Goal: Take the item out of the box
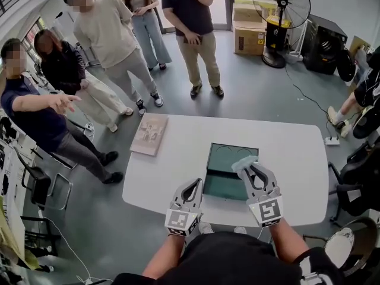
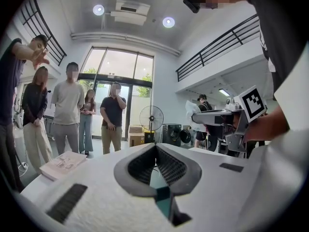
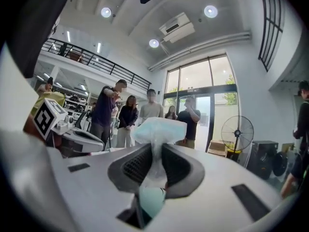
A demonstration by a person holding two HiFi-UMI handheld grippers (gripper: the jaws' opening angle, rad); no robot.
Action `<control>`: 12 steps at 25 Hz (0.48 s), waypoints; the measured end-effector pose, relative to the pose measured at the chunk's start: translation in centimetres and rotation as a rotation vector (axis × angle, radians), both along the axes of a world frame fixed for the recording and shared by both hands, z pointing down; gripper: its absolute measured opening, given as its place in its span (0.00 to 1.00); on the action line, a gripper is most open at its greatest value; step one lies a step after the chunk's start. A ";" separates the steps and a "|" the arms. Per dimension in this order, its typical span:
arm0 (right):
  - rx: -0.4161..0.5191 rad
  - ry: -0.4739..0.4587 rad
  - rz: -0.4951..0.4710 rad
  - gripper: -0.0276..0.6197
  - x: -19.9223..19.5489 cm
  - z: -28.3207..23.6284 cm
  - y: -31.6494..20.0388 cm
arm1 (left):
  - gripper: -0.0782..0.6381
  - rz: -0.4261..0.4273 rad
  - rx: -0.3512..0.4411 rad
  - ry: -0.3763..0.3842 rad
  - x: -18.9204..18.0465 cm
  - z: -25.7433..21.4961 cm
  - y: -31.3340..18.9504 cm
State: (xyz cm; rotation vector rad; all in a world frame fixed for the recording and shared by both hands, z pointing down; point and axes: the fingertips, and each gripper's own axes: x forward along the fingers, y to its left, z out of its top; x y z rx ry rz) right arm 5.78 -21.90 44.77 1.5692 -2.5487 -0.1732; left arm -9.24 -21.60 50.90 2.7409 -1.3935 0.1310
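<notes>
Pale blue wrapped packet (image 1: pixel 243 162): pinched by its crumpled neck in my right gripper (image 1: pixel 248 168), jaws closed most of the way onto it, its bulk fanning out beyond the tips. It sits over the right side of the open dark green box (image 1: pixel 222 186) on the white table (image 1: pixel 178 159). My left gripper (image 1: pixel 195 186) is empty, tips together, just left of the box. A booklet (image 1: pixel 149 134) lies at the table's far left corner.
</notes>
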 end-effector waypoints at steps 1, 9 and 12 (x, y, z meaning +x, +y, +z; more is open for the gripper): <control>0.004 -0.012 0.011 0.15 0.4 -0.2 0.1 | 0.12 -0.001 0.004 0.000 0.1 -0.3 0.0; 0.003 -0.036 0.061 0.15 2.5 -0.4 0.7 | 0.12 0.011 0.027 0.004 0.6 -0.4 0.1; 0.021 -0.039 0.072 0.15 2.9 -0.6 0.8 | 0.12 0.014 0.029 0.011 0.9 -0.4 0.1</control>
